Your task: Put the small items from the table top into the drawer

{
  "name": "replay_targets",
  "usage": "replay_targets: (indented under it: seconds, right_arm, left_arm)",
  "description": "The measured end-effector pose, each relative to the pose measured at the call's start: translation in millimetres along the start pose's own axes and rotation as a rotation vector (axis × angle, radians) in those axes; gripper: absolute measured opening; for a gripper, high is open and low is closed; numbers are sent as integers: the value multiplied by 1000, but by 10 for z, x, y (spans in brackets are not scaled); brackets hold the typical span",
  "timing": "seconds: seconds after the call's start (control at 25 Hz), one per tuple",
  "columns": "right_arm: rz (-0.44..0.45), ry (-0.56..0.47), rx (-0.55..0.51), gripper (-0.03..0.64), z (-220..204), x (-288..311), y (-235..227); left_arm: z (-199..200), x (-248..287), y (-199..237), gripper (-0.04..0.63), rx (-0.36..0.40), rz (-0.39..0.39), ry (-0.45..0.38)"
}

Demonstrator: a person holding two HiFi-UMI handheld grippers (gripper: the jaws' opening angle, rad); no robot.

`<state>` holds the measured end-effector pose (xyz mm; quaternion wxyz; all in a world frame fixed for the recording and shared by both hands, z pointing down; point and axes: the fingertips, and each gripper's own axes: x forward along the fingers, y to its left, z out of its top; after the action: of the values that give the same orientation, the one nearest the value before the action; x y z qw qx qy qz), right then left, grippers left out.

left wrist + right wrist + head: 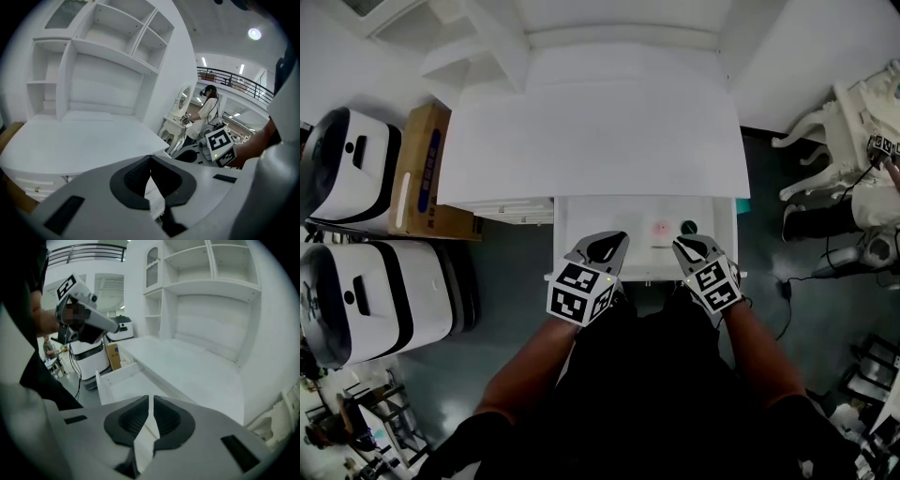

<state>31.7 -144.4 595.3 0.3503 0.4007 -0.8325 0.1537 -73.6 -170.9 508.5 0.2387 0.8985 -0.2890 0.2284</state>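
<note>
Small pink round piece and small dark round piece are seen lying side by side, a little apart, in the right half of the pulled-out white drawer; the drawer is set under the front edge of the white table top, which is backed by white open shelving. The left gripper is held over the drawer's front left part, its jaws clenched with only a slit between the ribbed pads; the right gripper is held just in front of the two pieces, likewise clenched on itself. A brown cardboard box and two white rounded machines are seen on the floor at the table's left.
</note>
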Motion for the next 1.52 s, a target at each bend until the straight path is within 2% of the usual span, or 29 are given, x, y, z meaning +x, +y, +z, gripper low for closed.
replay_targets:
  seconds: [0.24, 0.48, 0.64, 0.96, 1.2, 1.52]
  right_arm:
    - [-79, -143, 181, 44, 453, -410, -23]
    - [-48, -213, 315, 44, 538, -776, -8]
    - [-36, -200, 280, 44, 448, -860, 29]
    - [35, -224, 197, 44, 356, -1072, 43]
    - [108, -267, 152, 44, 114, -1442, 109]
    - [168, -270, 160, 37, -586, -1892, 156]
  left_arm:
    - [-113, -75, -146, 3, -16, -110, 19]
    - [-46, -99, -268, 3, 21, -122, -14]
    - [3, -179, -387, 3, 17, -103, -56]
    - [-230, -281, -607, 3, -79, 1, -87]
    - [-269, -159, -1150, 3, -104, 53, -121]
    - [-489, -84, -1923, 3, -107, 134, -163]
